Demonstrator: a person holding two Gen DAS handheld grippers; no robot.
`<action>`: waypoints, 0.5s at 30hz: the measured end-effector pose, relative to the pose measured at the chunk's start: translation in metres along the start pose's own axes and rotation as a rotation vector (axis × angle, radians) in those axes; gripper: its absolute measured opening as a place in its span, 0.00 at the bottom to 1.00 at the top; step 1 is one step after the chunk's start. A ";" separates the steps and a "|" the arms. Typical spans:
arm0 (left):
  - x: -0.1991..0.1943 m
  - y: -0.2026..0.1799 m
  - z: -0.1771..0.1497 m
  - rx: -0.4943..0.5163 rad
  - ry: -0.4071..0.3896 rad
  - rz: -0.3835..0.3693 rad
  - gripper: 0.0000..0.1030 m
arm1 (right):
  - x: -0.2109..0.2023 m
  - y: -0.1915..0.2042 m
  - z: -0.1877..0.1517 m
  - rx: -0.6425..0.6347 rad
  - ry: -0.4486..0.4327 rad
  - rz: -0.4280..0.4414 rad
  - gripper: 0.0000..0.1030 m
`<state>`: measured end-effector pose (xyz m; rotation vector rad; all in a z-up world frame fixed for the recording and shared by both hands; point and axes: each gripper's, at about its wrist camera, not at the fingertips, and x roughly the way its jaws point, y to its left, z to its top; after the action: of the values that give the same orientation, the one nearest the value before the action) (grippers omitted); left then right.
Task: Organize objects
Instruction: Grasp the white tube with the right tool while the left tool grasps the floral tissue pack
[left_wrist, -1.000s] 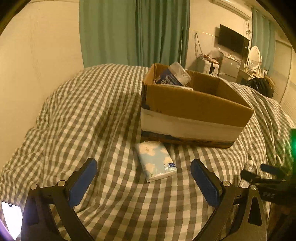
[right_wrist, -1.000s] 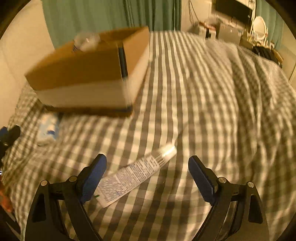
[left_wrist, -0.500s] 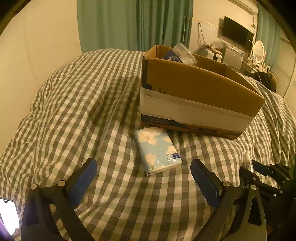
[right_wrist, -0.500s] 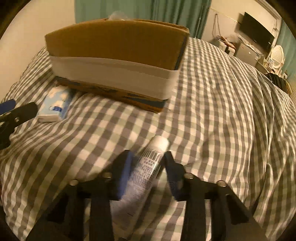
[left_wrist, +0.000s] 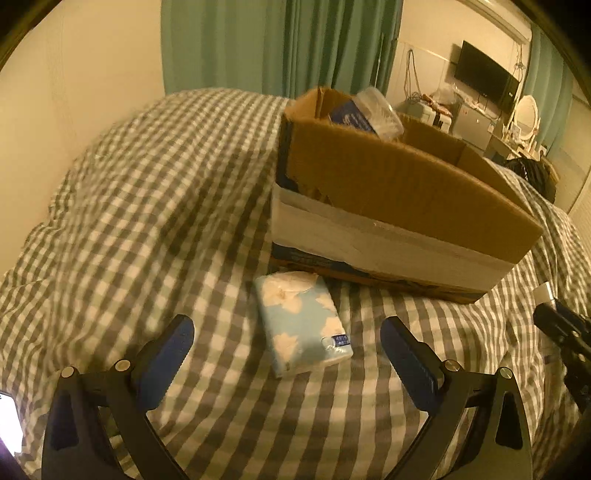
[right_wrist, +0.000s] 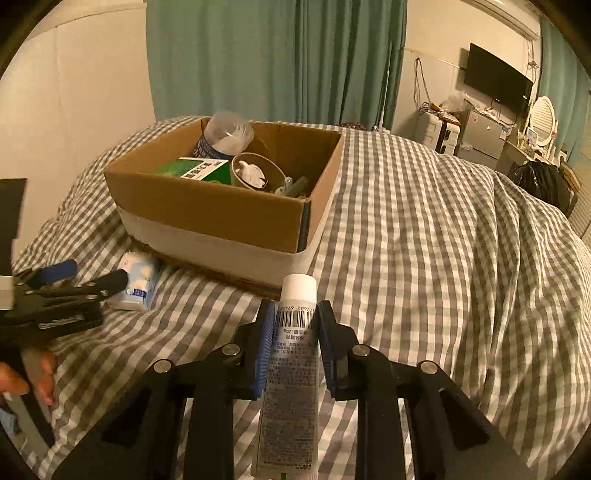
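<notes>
A white tube (right_wrist: 293, 354) with a barcode and white cap is lifted above the bed, and my right gripper (right_wrist: 295, 314) is shut on it. Beyond it stands an open cardboard box (right_wrist: 221, 210) holding a clear-lidded container (right_wrist: 227, 134), a green packet (right_wrist: 195, 168) and a bowl (right_wrist: 256, 171). A light blue tissue pack (left_wrist: 303, 323) lies on the checked bedspread just in front of the box (left_wrist: 388, 206). My left gripper (left_wrist: 288, 339) stands open, low over the bed, with the pack between and slightly beyond its fingers. The same pack (right_wrist: 138, 280) shows beside the left gripper (right_wrist: 79, 275).
The checked bedspread (right_wrist: 424, 258) covers the whole bed with folds on the right. Green curtains (right_wrist: 273, 55) hang behind. A television (right_wrist: 496, 83), a small fridge (right_wrist: 482, 138) and a dark bag (right_wrist: 543, 182) are at the far right. A hand (right_wrist: 33, 376) holds the left gripper's handle.
My right gripper shut on the tube and lifted it off the bedspread, now facing into the box. My left gripper moved closer to the tissue pack, still open.
</notes>
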<state>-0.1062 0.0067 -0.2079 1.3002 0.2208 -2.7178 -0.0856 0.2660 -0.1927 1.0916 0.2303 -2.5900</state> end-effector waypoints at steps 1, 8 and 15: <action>0.004 -0.002 0.001 0.001 0.010 -0.010 1.00 | 0.003 0.000 -0.002 0.002 0.005 0.007 0.22; 0.034 -0.012 0.006 -0.005 0.063 -0.006 1.00 | 0.008 -0.005 -0.009 0.026 0.026 0.057 0.22; 0.044 -0.015 -0.002 0.006 0.113 0.018 0.59 | -0.005 -0.008 -0.007 0.033 -0.002 0.071 0.22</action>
<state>-0.1346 0.0198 -0.2428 1.4514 0.2100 -2.6354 -0.0808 0.2764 -0.1938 1.0883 0.1456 -2.5401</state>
